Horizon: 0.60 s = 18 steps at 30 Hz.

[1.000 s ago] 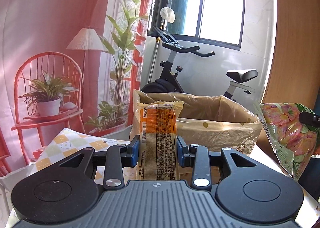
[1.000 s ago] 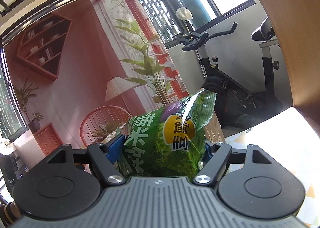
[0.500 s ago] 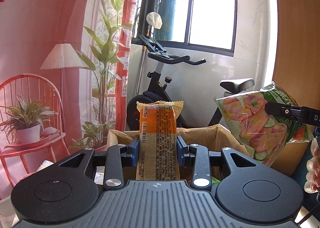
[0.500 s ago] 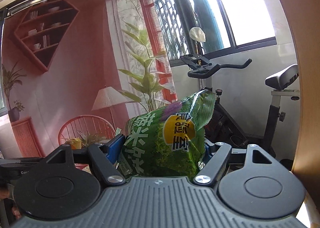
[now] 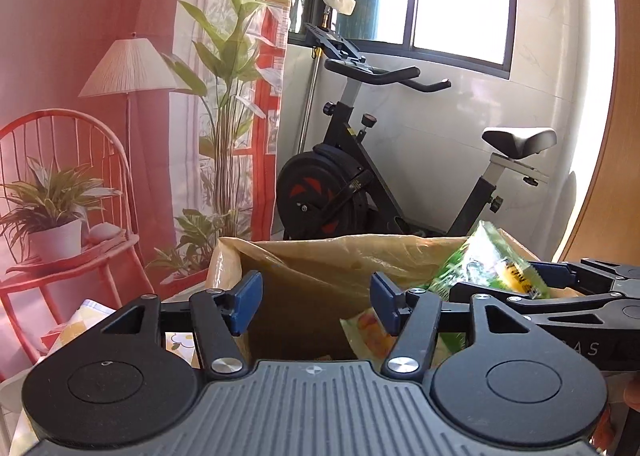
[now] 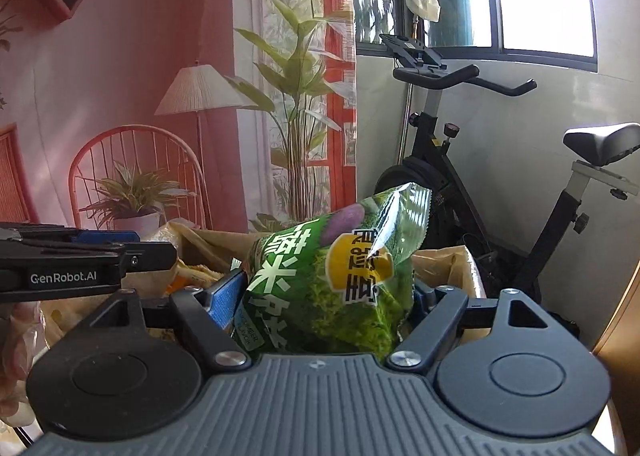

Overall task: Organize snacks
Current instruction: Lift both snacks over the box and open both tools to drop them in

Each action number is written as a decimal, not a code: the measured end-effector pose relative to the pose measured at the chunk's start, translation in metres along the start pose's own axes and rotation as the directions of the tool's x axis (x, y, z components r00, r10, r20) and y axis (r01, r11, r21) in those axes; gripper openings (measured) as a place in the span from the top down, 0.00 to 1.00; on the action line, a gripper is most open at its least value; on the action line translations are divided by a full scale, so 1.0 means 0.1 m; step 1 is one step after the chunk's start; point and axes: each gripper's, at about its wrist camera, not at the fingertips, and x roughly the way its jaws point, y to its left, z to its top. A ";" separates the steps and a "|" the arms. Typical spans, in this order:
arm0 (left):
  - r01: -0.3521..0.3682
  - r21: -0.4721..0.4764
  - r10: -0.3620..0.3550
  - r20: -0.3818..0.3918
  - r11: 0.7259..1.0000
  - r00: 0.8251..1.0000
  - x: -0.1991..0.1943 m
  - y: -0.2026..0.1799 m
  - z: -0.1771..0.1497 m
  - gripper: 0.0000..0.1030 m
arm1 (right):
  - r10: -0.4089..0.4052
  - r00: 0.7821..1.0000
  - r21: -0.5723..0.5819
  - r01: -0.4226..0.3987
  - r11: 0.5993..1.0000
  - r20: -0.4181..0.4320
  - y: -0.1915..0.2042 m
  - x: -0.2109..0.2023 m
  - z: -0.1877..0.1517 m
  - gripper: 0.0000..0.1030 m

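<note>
- Orange pack gone from left claw: jaws have just been opening, nothing between them now, above the bag. Likely dropped in.
- Right claw pinches green chips over the bag; jaws easing apart, release looks next.
- Tabletop patterned, mostly hidden.
- Exercise bike, window behind.

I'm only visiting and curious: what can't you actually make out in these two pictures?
- Left wrist view: the bottom of the lined box, hidden behind the left gripper.
- Right wrist view: the green snack bag's lower end, hidden by the right gripper's body.
- Both views: the table, mostly hidden.
</note>
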 end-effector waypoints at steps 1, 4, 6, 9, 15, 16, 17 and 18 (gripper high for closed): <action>0.004 0.001 -0.004 -0.003 1.000 1.000 -0.01 0.02 0.00 0.40 | 0.019 1.000 0.016 -0.019 1.000 -0.010 -0.01 0.01 0.00 0.16; 0.003 0.005 -0.003 0.001 1.000 1.000 -0.10 0.08 -0.01 0.40 | 0.033 0.999 0.047 -0.034 0.998 0.008 -0.05 -0.07 0.03 0.10; 0.008 -0.006 -0.008 0.003 1.000 1.000 -0.17 0.12 -0.02 0.40 | 0.044 0.999 0.066 -0.045 0.997 0.017 -0.09 -0.15 0.05 0.10; 0.011 -0.023 -0.011 0.012 1.000 1.000 -0.34 0.16 -0.05 0.40 | 0.064 0.997 0.079 -0.067 0.995 0.032 -0.12 -0.30 0.05 0.12; 0.024 -0.058 -0.023 0.019 0.998 1.000 -0.76 0.28 -0.24 0.40 | 0.136 0.988 0.014 -0.138 0.990 0.075 -0.13 -0.70 -0.08 0.16; 0.024 -0.069 -0.023 0.018 0.997 1.000 -0.82 0.31 -0.30 0.40 | 0.153 0.985 0.003 -0.154 0.988 0.084 -0.16 -0.76 -0.11 0.19; 0.025 -0.088 -0.024 0.014 0.996 1.000 -0.88 0.35 -0.38 0.40 | 0.173 0.981 -0.012 -0.173 0.985 0.090 -0.18 -0.84 -0.15 0.23; 0.023 -0.121 -0.023 0.005 0.992 1.000 -0.96 0.40 -0.48 0.41 | 0.184 0.978 -0.026 -0.183 0.983 0.093 -0.21 -0.90 -0.19 0.24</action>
